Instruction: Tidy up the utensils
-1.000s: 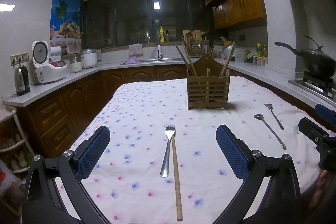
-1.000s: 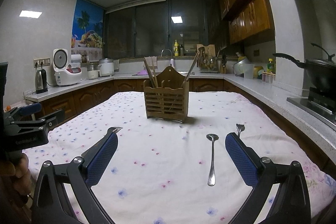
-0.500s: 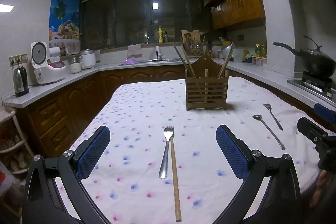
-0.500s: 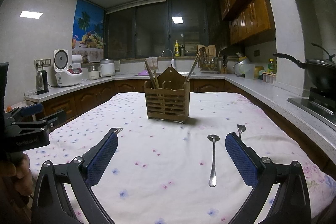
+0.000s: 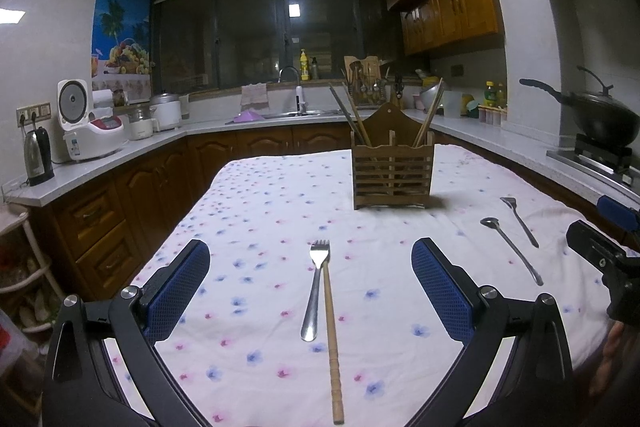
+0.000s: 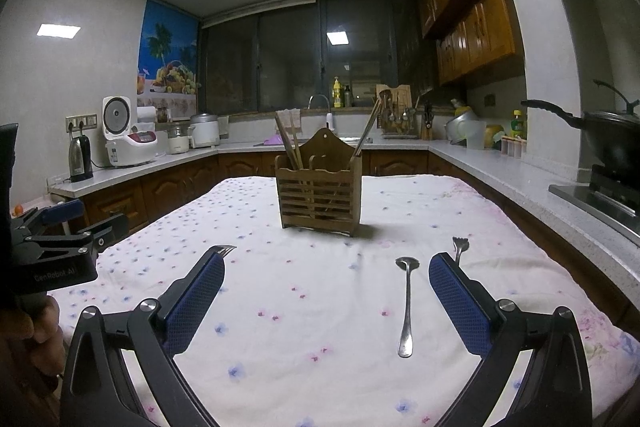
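Observation:
A wooden slatted utensil holder (image 5: 392,169) (image 6: 319,193) stands on the floral tablecloth with chopsticks in it. A metal fork (image 5: 316,287) and one wooden chopstick (image 5: 332,339) lie side by side between my left gripper's fingers. My left gripper (image 5: 311,267) is open and empty above them. A metal spoon (image 6: 406,301) (image 5: 510,249) and a second fork (image 6: 459,247) (image 5: 520,221) lie to the right. My right gripper (image 6: 326,277) is open and empty, with the spoon just inside its right finger.
The table (image 5: 260,211) is ringed by kitchen counters. A wok (image 5: 600,115) sits on a stove at the right. A rice cooker (image 5: 86,131) and a kettle (image 5: 38,157) stand on the left counter. The right gripper's body (image 5: 600,255) shows at the left wrist view's right edge.
Both grippers stay open and nearly still. The views shift only slightly, with the table objects sitting a little higher in the frames.

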Tool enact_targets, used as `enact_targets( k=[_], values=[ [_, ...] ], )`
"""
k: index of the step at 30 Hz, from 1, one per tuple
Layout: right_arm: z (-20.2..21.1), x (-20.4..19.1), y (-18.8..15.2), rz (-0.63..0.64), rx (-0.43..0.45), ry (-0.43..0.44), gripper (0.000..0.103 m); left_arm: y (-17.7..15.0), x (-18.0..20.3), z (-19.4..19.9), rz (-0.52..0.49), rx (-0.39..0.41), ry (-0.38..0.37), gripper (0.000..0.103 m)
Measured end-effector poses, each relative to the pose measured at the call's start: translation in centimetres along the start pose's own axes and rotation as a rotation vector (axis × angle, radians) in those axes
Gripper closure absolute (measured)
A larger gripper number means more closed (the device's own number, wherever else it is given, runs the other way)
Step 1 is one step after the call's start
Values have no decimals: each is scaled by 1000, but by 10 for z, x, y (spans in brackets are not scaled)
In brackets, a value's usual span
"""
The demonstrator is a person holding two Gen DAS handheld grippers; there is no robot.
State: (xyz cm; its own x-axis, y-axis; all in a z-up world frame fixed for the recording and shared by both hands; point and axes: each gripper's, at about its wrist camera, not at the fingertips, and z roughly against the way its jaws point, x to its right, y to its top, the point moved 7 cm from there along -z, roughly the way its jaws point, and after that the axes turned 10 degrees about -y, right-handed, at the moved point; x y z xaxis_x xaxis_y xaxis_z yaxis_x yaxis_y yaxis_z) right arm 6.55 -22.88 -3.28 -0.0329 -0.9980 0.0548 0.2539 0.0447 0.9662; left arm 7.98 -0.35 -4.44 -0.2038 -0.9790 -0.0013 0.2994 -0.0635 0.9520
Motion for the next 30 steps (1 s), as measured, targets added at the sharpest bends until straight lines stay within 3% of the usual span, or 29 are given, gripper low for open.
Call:
enact_targets(
  k=[30],
  values=[
    [0,0,0,-5,-4,2,0,-3,-1,-12,-2,-23,-33,0]
  ],
)
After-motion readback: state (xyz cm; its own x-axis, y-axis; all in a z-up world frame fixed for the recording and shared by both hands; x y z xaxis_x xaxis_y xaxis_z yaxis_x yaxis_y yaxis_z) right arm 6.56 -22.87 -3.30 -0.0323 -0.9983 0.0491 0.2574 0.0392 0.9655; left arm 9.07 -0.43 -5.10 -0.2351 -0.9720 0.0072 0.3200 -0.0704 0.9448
